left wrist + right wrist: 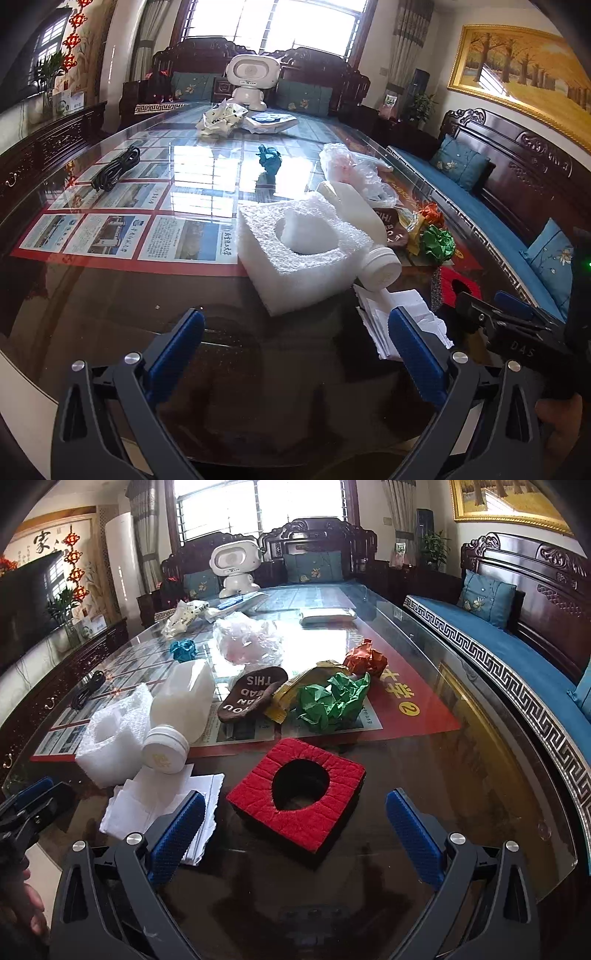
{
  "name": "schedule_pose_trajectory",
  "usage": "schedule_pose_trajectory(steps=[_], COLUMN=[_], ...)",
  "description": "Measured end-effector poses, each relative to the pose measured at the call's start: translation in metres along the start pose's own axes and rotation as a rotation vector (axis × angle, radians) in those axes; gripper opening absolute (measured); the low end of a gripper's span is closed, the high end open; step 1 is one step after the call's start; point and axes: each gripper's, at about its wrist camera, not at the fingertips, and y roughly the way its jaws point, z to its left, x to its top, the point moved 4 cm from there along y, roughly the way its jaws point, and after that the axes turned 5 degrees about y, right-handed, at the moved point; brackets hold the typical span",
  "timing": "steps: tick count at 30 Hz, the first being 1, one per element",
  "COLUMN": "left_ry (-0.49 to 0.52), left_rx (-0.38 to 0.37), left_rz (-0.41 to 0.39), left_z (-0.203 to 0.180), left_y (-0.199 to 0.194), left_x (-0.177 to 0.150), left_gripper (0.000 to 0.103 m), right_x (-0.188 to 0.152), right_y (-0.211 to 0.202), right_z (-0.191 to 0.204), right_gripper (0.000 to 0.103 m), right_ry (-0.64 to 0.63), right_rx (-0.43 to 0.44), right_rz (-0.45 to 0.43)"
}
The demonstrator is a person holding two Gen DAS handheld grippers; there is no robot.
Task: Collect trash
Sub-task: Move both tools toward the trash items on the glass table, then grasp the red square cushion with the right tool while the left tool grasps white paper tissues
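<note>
My left gripper (pixel 295 317) hangs open just above the glass table (pixel 110 302), right in front of a white foam block (pixel 295 251) with a round hollow. A white plastic bottle (pixel 362 229) lies against the block, and white paper sheets (pixel 399 317) lie by the right finger. My right gripper (pixel 295 797) is open too, its fingers on either side of a red foam square (pixel 317 812) with a hole. Behind it lie crumpled green paper (pixel 332 701), a yellow wrapper (pixel 295 690), a brown lettered patch (pixel 251 694), orange paper (pixel 365 661) and a clear plastic bag (pixel 247 638).
Farther back are a teal paper ball (pixel 269 157), a crumpled white bag (pixel 221 118), a black cable (pixel 116 168) and a white robot toy (pixel 251 77). A blue-cushioned wooden bench (pixel 498 642) runs along the table's right side. A hand shows at the lower left of the right wrist view.
</note>
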Motion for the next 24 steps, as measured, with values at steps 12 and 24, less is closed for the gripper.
schedule_pose_trajectory(steps=[12, 24], left_ry=[0.019, 0.037], left_rx=[-0.005, -0.007], left_rz=[0.009, 0.025], left_z=[-0.004, -0.014], left_y=[0.005, 0.006], left_x=[-0.001, -0.004], left_gripper=[0.099, 0.099], right_x=[0.001, -0.005], right_y=[0.033, 0.019], right_z=[-0.004, -0.022], right_gripper=[0.095, 0.076], right_ry=[0.058, 0.062], right_rx=[-0.098, -0.07], right_rz=[0.053, 0.044])
